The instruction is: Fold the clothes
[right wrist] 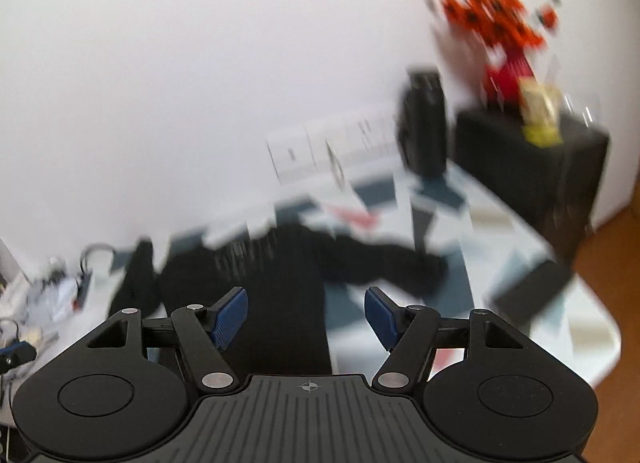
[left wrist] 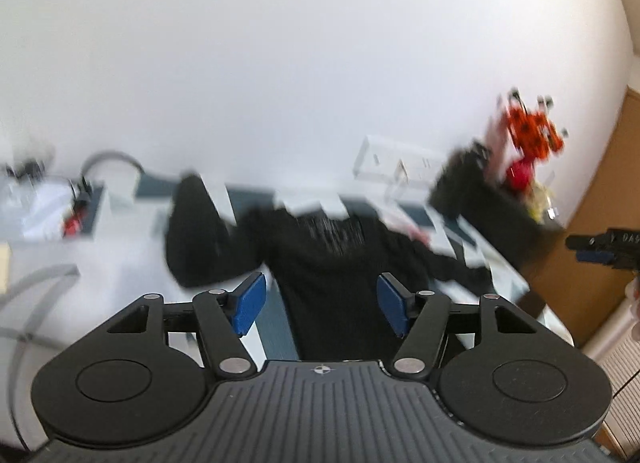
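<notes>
Left wrist: left gripper [left wrist: 318,305] jaws apart, empty, above the black garment [left wrist: 328,263] spread on the patterned table [left wrist: 460,231]. Heavy blur, so hem edges unclear.

Right wrist: right gripper [right wrist: 306,315] also apart, empty. Pinch one layer at the near hem corners, lift evenly.

Plain white wall [left wrist: 280,63] behind a patterned table [right wrist: 520,223], black cabinet [right wrist: 532,167] at the far right corner, wooden floor [right wrist: 608,271] beyond.
</notes>
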### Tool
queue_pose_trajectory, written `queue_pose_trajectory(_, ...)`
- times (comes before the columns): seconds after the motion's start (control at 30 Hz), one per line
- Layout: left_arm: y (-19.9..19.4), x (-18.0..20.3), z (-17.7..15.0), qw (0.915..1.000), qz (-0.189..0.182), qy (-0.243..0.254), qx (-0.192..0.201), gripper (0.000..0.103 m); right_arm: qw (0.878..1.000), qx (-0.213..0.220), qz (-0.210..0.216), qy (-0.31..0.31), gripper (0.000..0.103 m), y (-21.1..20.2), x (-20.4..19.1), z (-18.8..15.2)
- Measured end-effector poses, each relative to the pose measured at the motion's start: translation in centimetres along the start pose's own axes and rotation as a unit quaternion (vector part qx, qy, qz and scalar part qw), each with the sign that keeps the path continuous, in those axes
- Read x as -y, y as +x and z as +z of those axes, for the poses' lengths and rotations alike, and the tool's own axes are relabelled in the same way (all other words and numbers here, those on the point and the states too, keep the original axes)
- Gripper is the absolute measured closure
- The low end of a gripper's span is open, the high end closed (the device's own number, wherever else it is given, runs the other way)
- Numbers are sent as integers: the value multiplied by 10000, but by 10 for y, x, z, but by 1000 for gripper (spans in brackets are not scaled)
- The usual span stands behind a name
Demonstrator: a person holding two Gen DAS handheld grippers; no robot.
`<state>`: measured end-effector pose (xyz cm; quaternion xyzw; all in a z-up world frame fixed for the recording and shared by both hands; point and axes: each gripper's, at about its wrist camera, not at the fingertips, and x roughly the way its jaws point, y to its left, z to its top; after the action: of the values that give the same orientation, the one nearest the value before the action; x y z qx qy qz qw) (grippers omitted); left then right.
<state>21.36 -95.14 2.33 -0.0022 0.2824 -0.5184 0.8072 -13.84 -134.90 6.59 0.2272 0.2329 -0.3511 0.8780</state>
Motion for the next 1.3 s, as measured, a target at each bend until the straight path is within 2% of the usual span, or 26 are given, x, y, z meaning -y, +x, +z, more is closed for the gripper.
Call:
queue_pose_trajectory(0.07, -2, -7, 25, 9997, 92, 51, 226, 34, 9995, 226, 63, -231, 36, 2, -14, 37)
queue_pose_trajectory(0.17, -5, -14, 56, 9981, 309, 142, 519, 20, 9965, 599, 40, -590, 24, 7, -33, 88)
queue_pose_trajectory(0.2, -6, -17, 63, 9970, 440, 134, 624, 12, 9951, 729, -19, -675, 23, 11, -38, 102)
queue_pose_trajectory(0.23, -6, -20, 68, 9958, 586, 94, 695, 9, 9936, 848, -61, -741, 21, 17, -42, 115)
queue_pose_trajectory(0.27, -4, -23, 71, 9948, 717, 21, 730, 9, 9927, 922, -71, -770, 15, 23, -44, 124)
queue_pose_trajectory(0.3, 0, -26, 74, 9936, 837, -62, 752, 9, 9921, 995, -62, -765, 11, 31, -45, 132)
queue_pose_trajectory(0.37, 9, -32, 72, 9921, 983, -219, 750, 9, 9915, 1101, 34, -692, 9, 52, -42, 139)
queue_pose_trajectory(0.47, 30, -40, 58, 9898, 1177, -501, 629, 9, 9938, 848, 255, -677, 8, 100, -33, 137)
queue_pose_trajectory(0.53, 52, -46, 47, 9884, 1328, -662, 332, 9, 9948, 571, 406, -734, 8, 140, -27, 131)
queue_pose_trajectory(0.63, 87, -49, 33, 9848, 1612, -638, -73, 9, 9940, 140, 566, -921, 15, 206, -20, 119)
queue_pose_trajectory(0.7, 108, -49, 33, 9830, 1756, -491, -236, 9, 9917, -190, 658, -1093, 25, 251, -15, 106)
queue_pose_trajectory(0.73, 126, -46, 34, 9832, 1755, -376, -346, 13, 9899, -366, 699, -1182, 29, 274, -12, 101)
queue_pose_trajectory(0.77, 145, -42, 37, 9836, 1724, -253, -466, 16, 9876, -539, 740, -1276, 39, 296, -9, 97)
queue_pose_trajectory(0.8, 164, -39, 40, 9837, 1693, -129, -586, 26, 9846, -700, 774, -1400, 53, 317, -6, 91)
queue_pose_trajectory(0.83, 184, -35, 43, 9836, 1662, -5, -706, 36, 9815, -853, 799, -1518, 60, 338, -3, 85)
queue_pose_trajectory(0.87, 205, -29, 46, 9827, 1640, 167, -847, 39, 9792, -965, 765, -1613, 65, 354, -4, 77)
queue_pose_trajectory(0.9, 228, -22, 50, 9810, 1623, 362, -998, 45, 9769, -1063, 729, -1702, 65, 370, -4, 70)
queue_pose_trajectory(1.0, 288, -11, 59, 9734, 1697, 874, -1266, 45, 9746, -1154, 680, -1793, 61, 405, 8, 59)
queue_pose_trajectory(1.17, 343, -19, 65, 9672, 1578, 1323, -1488, 45, 9697, -1334, 852, -1862, 52, 443, 19, 49)
queue_pose_trajectory(1.23, 357, -17, 64, 9646, 1411, 1508, -1640, 45, 9653, -1359, 787, -2088, 57, 448, 15, 42)
queue_pose_trajectory(1.3, 371, -14, 59, 9591, 1363, 1671, -1832, 45, 9655, -1339, 784, -2092, 68, 450, 15, 40)
